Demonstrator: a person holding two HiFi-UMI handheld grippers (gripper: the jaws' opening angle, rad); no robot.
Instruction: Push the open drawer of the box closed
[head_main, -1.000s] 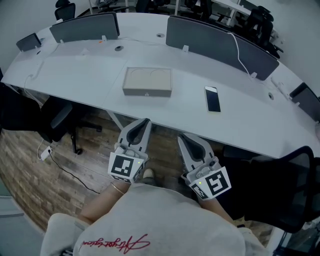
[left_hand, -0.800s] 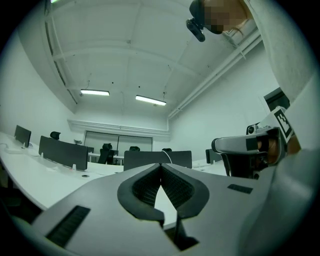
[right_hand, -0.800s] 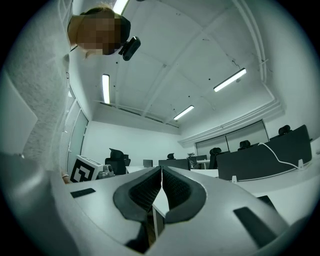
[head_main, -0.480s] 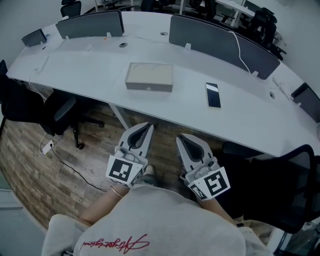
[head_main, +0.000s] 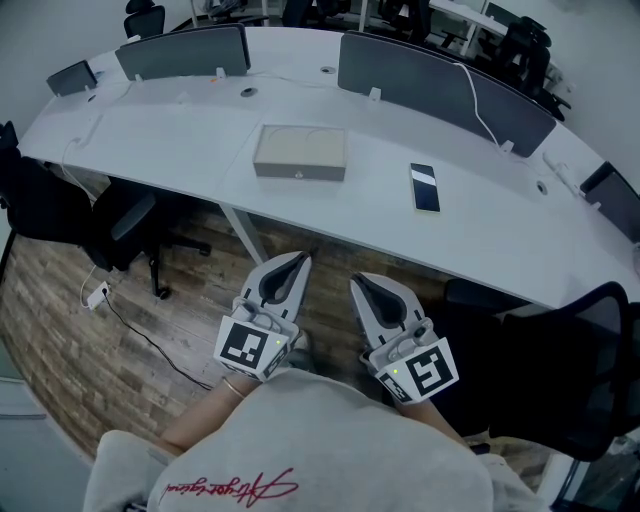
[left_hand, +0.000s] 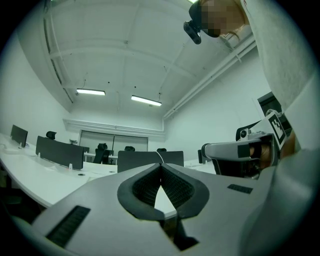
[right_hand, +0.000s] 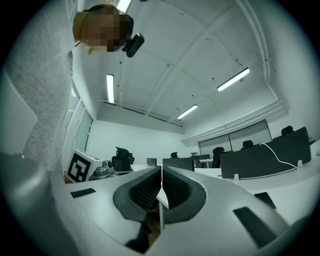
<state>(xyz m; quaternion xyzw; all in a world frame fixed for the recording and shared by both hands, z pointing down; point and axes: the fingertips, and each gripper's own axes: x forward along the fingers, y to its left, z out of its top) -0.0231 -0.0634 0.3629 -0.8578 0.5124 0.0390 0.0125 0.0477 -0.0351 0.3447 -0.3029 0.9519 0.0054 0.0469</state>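
Note:
A flat beige box (head_main: 300, 152) lies on the white curved table (head_main: 180, 140), its front face with a small knob (head_main: 296, 175) turned toward me. No drawer visibly sticks out of it. Both grippers hang well short of the table's front edge, above the wooden floor and close to the person's body. My left gripper (head_main: 300, 258) (left_hand: 160, 166) is shut with nothing between its pads. Beside it, my right gripper (head_main: 356, 280) (right_hand: 161, 169) is shut and empty too. Both point up toward the table and neither touches the box.
A phone (head_main: 425, 187) lies right of the box. Grey dividers (head_main: 440, 90) stand along the table's far side. Under the table's left end is a black chair (head_main: 120, 225); another (head_main: 560, 360) is at my right. A cable (head_main: 130, 320) runs over the floor.
Both grippers have drifted a little lower in the head view, back toward the person's body. The box looks in the same place on the table.

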